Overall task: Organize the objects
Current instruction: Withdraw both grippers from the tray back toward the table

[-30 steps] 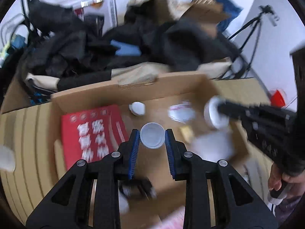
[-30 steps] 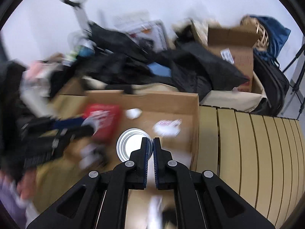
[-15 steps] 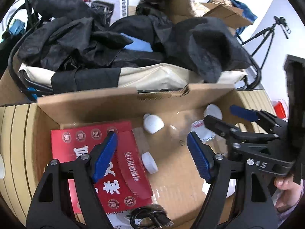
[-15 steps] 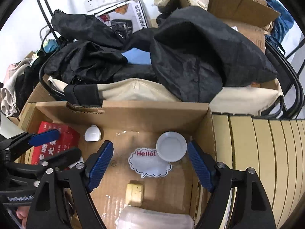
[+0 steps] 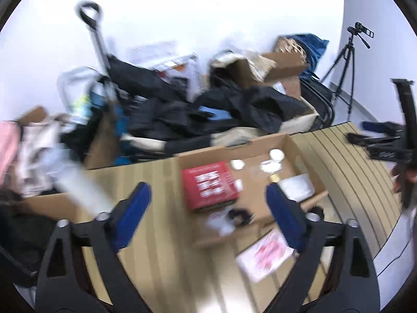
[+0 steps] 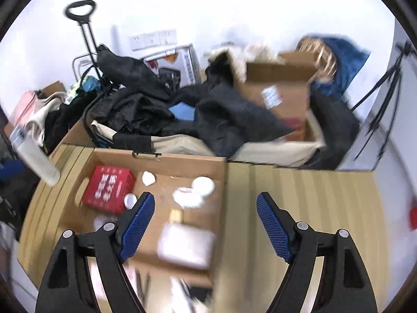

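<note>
A shallow cardboard box sits on the slatted wooden table. In it lie a red carton, a white lid, a small white cap, a "Hello" sticker and a white packet. The box and red carton also show in the left wrist view. My left gripper is open and empty, high above the table left of the box. My right gripper is open and empty, above the box's right wall.
Black clothes and bags, cardboard boxes and a trolley handle pile up behind the table. A tripod stands at the right. A white cylinder lies at the table's left edge. A pink-printed card lies in front of the box.
Both grippers have pulled up and back from the box. The left one let go of the white cap, the right one of the white lid; both now lie in the box.
</note>
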